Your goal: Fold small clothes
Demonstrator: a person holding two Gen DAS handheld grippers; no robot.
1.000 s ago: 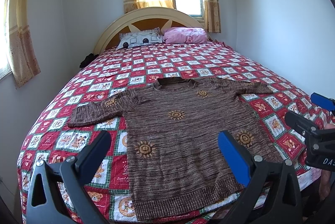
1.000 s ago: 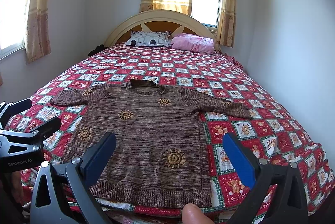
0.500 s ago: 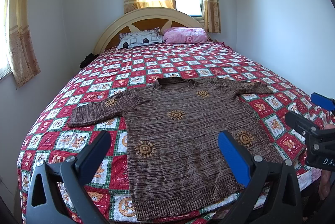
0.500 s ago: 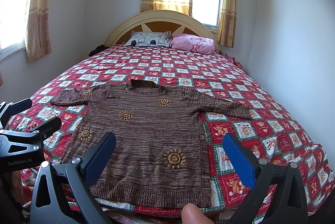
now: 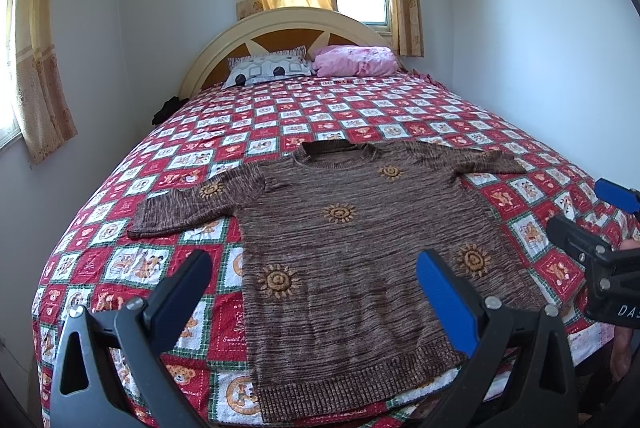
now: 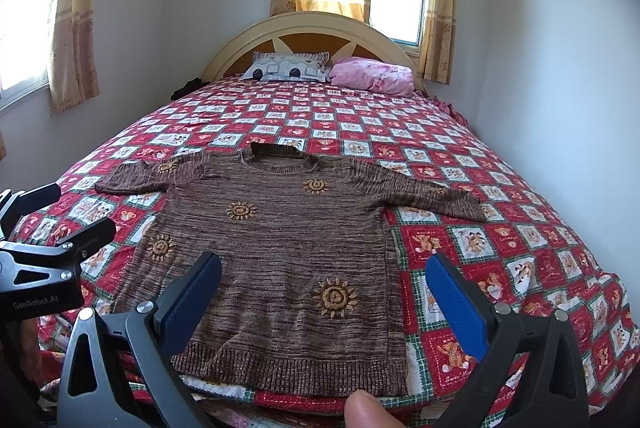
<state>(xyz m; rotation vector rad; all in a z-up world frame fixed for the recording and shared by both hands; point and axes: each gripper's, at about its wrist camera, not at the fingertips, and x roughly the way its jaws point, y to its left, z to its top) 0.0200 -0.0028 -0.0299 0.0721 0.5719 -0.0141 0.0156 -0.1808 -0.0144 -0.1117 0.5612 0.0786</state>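
Right now the brown marled knit sweater with orange sun embroidery lies spread flat, front up, on the red-and-white patchwork bedspread at the foot end of the bed, hem nearest the person and collar pointing toward the cream arched headboard. Its long axis runs straight away from both tools, with the sleeves stretched out to either side.

The left hand-held gripper hovers above the hem, its jaws spread wide and holding nothing; it sits toward the sweater's left half, so the left sleeve is the nearer one for it. The right hand-held gripper is likewise released and empty, poised over the lower right part of the body, with the right sleeve ahead and to its right. A fingertip shows at the bottom edge of the right wrist view.

No fold appears to have been made yet. Judging from this layout, each sleeve lies forward and outward of its own gripper, so a first fold would likely bring the sleeves inward across the chest.
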